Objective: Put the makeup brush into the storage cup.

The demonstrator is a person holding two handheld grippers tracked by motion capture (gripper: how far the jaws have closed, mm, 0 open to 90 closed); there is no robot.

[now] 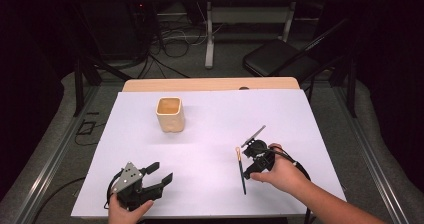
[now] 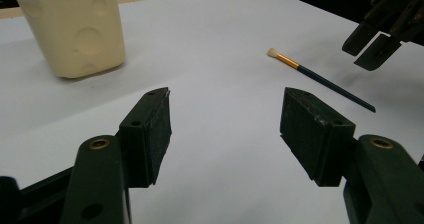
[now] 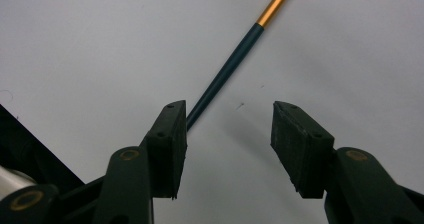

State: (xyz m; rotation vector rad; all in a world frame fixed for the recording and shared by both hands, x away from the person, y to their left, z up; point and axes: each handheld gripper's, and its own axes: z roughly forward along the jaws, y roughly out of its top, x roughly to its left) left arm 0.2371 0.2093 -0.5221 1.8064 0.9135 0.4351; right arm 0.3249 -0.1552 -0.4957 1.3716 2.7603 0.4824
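Observation:
A thin paintbrush (image 1: 241,168) with a dark blue handle, gold ferrule and pale bristles lies flat on the white table top, right of centre. My right gripper (image 1: 252,159) hovers just over it, pointing down. In the right gripper view the jaws (image 3: 227,106) stand open, and the brush handle (image 3: 225,74) runs up from beside the left pad, touched by neither pad. A cream cup (image 1: 170,114) stands upright at the back, left of centre. My left gripper (image 1: 162,171) rests near the front left, open and holding nothing (image 2: 227,91), facing the cup (image 2: 75,29) and the brush (image 2: 320,79).
White sheet (image 1: 210,129) covers the table, with a wooden strip (image 1: 210,84) along the far edge. Beyond the table stand a black chair (image 1: 280,59) and a bench leg amid floor cables. The right gripper's jaws (image 2: 377,39) hang at the top right of the left gripper view.

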